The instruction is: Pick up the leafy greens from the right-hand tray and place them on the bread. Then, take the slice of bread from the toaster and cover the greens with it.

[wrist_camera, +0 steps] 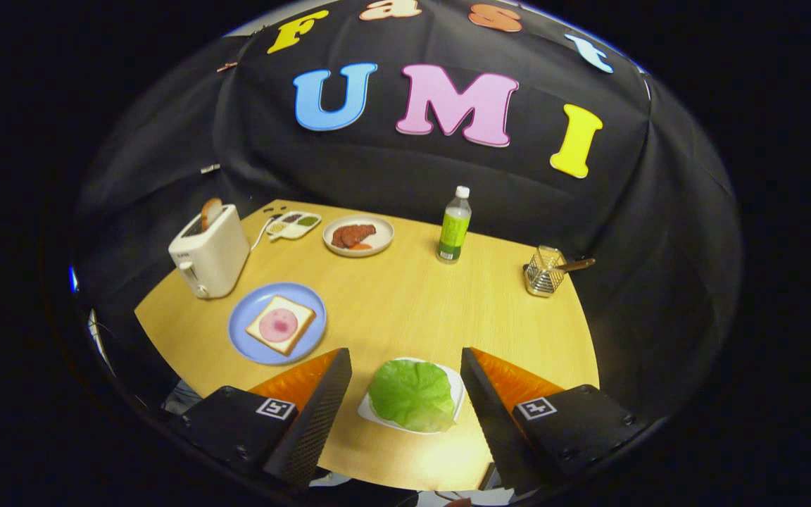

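Jaws of the gripper (pixel 405 384) wide apart, leafy greens (pixel 411 394) on their tray (pixel 370 412) between the fingers.

I hold my handheld two-finger gripper (pixel 405 415) above the table, tilted down and forward. Its two ribbed wedge-shaped fingers (pixel 317 415) stand wide apart, pressing on nothing. Each finger base carries a small square black-and-white marker.

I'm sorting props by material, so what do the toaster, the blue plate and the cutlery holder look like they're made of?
Toaster: looks like glossy cream plastic, soft highlights. Blue plate: matte, even colour, plastic or glazed ceramic; can't tell. Cutlery holder: shiny metal wire mesh, see-through. The hand-held gripper is open around the leafy greens.
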Demonstrator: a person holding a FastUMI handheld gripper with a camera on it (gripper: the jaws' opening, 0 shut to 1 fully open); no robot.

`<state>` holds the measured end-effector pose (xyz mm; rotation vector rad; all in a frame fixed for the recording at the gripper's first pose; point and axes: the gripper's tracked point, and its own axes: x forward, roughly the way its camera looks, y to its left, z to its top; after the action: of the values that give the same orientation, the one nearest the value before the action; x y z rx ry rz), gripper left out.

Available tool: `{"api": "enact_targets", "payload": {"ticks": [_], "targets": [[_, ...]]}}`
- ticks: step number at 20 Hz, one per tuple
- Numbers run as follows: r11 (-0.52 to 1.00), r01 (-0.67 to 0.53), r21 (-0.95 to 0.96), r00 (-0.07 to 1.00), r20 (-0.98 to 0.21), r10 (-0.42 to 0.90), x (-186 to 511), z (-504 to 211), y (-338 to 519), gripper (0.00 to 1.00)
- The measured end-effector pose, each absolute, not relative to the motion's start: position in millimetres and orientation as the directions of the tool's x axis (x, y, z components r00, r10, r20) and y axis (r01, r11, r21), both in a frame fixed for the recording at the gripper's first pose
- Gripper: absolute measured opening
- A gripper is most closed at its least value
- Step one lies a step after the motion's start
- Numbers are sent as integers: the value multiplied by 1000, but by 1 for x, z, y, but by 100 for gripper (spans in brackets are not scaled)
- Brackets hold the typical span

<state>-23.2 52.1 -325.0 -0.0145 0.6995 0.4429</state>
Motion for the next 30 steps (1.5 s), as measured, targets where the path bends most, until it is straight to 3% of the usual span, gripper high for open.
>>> {"api": "enact_targets", "payload": {"ticks": [5,12,18,22,23,24,25,27,30], "targets": [[863,-486,139,544,-724,423,-34,-399,59,95],[812,-546,206,386,-798,462,-25,-467,71,72],[802,-560,208,288,-858,424,-20,-510,71,67],[810,-539,231,261,-868,422,-18,-511,67,54],[817,-528,233,256,-873,414,-18,-511,64,46],[824,-516,233,246,-881,404,-16,-513,62,24],[830,-503,239,236,-887,398,-15,-515,62,15],[826,-517,224,233,-892,388,-14,-514,62,7],[822,-519,233,242,-883,403,-15,-503,63,6]]}}
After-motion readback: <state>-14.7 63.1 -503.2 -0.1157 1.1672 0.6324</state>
